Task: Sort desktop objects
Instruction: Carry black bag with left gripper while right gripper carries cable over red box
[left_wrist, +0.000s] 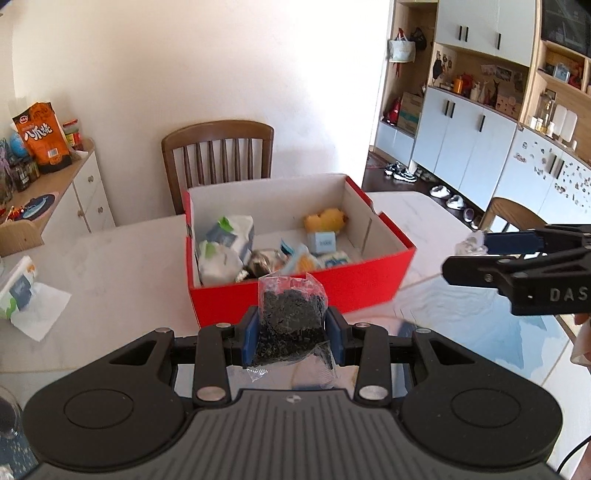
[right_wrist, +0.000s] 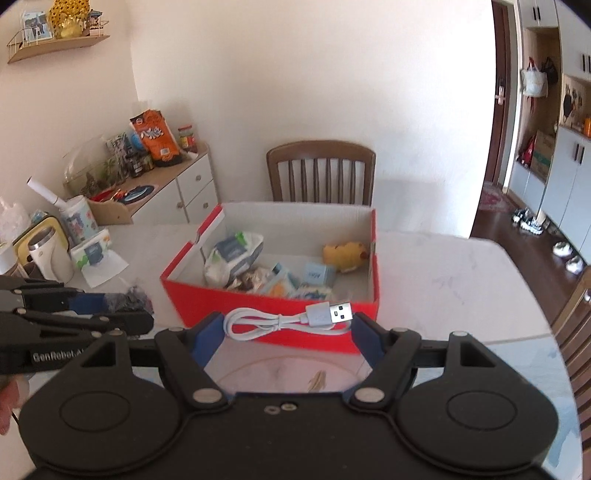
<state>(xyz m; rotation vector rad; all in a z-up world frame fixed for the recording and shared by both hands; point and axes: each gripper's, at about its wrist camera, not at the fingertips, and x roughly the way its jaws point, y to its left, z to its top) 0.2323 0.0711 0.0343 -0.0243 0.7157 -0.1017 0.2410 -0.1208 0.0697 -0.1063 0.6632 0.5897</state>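
An open red box (left_wrist: 295, 291) (right_wrist: 258, 306) stands on the white marble table and holds tissue packs, a yellow plush toy (left_wrist: 327, 219) (right_wrist: 347, 254), a small blue box and other items. My left gripper (left_wrist: 293, 328) is shut on a clear bag of black bits (left_wrist: 291, 317), held just in front of the box's near wall; it shows at the left in the right wrist view (right_wrist: 129, 299). My right gripper (right_wrist: 288, 325) holds a coiled white USB cable (right_wrist: 288, 317) between wide-set fingers, near the box's front wall. It appears at the right in the left wrist view (left_wrist: 469, 251).
A wooden chair (left_wrist: 218, 158) (right_wrist: 321, 170) stands behind the table. A tissue pack (left_wrist: 18, 291) (right_wrist: 92, 251) lies at the table's left, with cups (right_wrist: 48, 254) beside it. A white sideboard (right_wrist: 184, 192) with snacks stands against the wall. Cabinets (left_wrist: 461, 140) fill the right.
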